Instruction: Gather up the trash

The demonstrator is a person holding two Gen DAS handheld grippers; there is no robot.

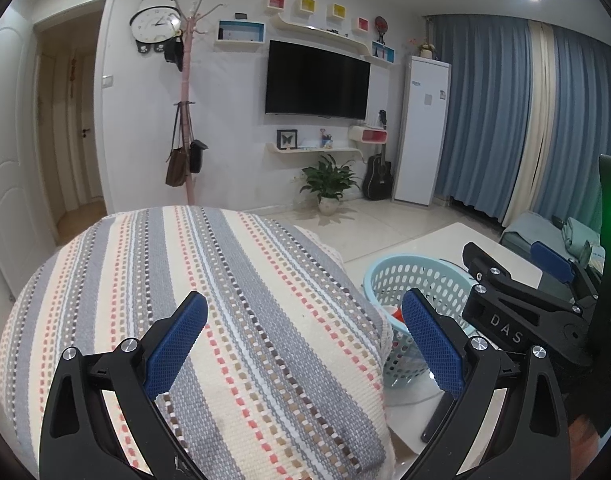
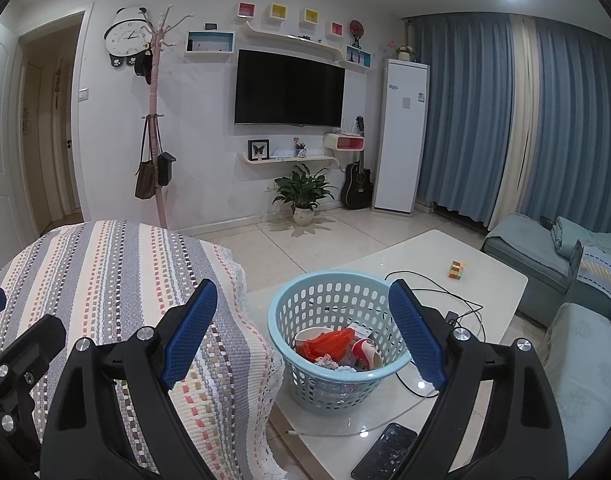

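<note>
Trash [image 2: 332, 346] sits heaped in the pale blue basket [image 2: 289, 344] on the white coffee table [image 2: 485, 276]: an orange plastic bag on top, red-and-white paper cups beside it, some clear wrapping lower down. Closest in, the right gripper [image 2: 301, 334] hangs above the basket's near rim with its blue pads spread wide and nothing between them. The left gripper [image 1: 305, 344] is just as wide and just as empty, hovering over the striped woven cover [image 1: 225, 300] draped on the seat to the left of the table. From the left wrist view the basket [image 1: 421, 280] peeks out past the right pad, and the right gripper's black frame crosses in front of it.

On the near corner of the table lies a dark phone [image 2: 385, 456], with a white cable [image 2: 345, 432] trailing next to it. Black cables [image 2: 445, 292] loop behind the basket, and farther along the tabletop stands a small colourful cube [image 2: 456, 270] (well apart from everything else).

Beyond, a potted plant [image 2: 303, 192] rests on the tiled floor, a guitar [image 2: 357, 184] leans by the white standing unit, and the dark television [image 2: 289, 88] hangs on the back wall.
</note>
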